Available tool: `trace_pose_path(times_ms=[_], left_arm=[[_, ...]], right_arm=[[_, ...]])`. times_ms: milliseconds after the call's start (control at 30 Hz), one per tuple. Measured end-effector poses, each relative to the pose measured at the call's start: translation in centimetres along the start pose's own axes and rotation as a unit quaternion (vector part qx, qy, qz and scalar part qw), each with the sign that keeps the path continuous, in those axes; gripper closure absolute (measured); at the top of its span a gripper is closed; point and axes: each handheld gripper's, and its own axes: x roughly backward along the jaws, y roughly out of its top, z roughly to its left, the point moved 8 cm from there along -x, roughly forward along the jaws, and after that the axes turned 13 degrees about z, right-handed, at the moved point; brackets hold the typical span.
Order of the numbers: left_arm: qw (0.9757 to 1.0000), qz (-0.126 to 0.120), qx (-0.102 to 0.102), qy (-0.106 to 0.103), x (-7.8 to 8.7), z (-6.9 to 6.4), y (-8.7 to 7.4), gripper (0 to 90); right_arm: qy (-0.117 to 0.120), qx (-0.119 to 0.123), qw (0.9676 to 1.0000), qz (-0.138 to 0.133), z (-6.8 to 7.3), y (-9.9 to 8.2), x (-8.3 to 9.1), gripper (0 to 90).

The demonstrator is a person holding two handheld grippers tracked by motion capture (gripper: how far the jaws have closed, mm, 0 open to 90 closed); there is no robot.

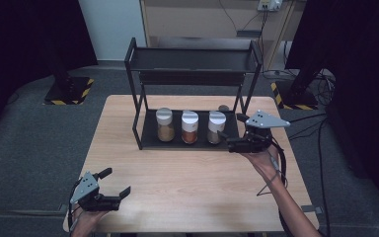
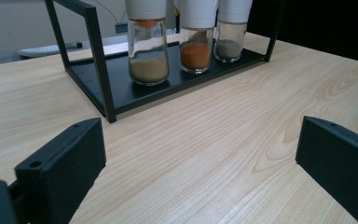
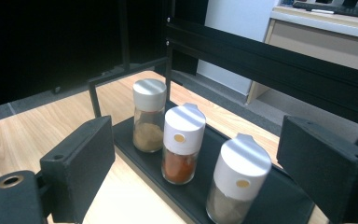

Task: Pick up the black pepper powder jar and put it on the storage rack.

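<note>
A black two-tier rack stands at the back of the wooden table. Its lower shelf bears three white-capped spice jars: a tan one, an orange one and a grey-brown one. My right gripper is open at the rack's right end and points left at the grey-brown jar, close to it but not touching. In the right gripper view the orange jar and tan jar stand behind it. My left gripper rests open and holds nothing near the front left corner, facing the rack.
The rack's upper shelf is bare. A small dark round object lies behind the rack's right post. Cables trail on the floor to the right. Striped stand bases sit on the carpet beyond the table.
</note>
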Motion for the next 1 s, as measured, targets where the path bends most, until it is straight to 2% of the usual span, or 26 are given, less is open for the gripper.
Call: trace_pose_path(times_ms=[300,333,367,600,733,1000], left_arm=[[0.9999,-0.007,0.007,0.001,0.2,0.2,-0.1,0.7],[0.9999,-0.007,0.007,0.001,0.2,0.2,-0.1,0.7],[0.9999,-0.008,0.007,0.002,0.3,0.1,-0.1,0.8],[0.9996,-0.017,0.016,0.015,0.7,0.1,-0.2,1.2],[0.9994,-0.022,0.025,0.014,0.8,0.3,-0.3,1.1],[0.9993,-0.025,0.026,0.013,0.9,0.3,-0.4,1.0]], right_arm=[[-0.025,-0.013,0.9996,-0.005,-0.2,-1.8,3.9,11.3],[-0.025,-0.013,0.9996,-0.005,-0.2,-1.8,3.9,11.3],[-0.031,-0.02,0.9993,-0.003,-0.4,-2.3,4.7,11.3],[-0.052,-0.036,0.998,-0.004,-1.0,-4.0,7.1,11.3],[-0.064,-0.047,0.9969,-0.003,-1.3,-5.1,8.1,11.2],[-0.075,-0.069,0.9948,0.002,-1.3,-7.4,9.1,11.2]])
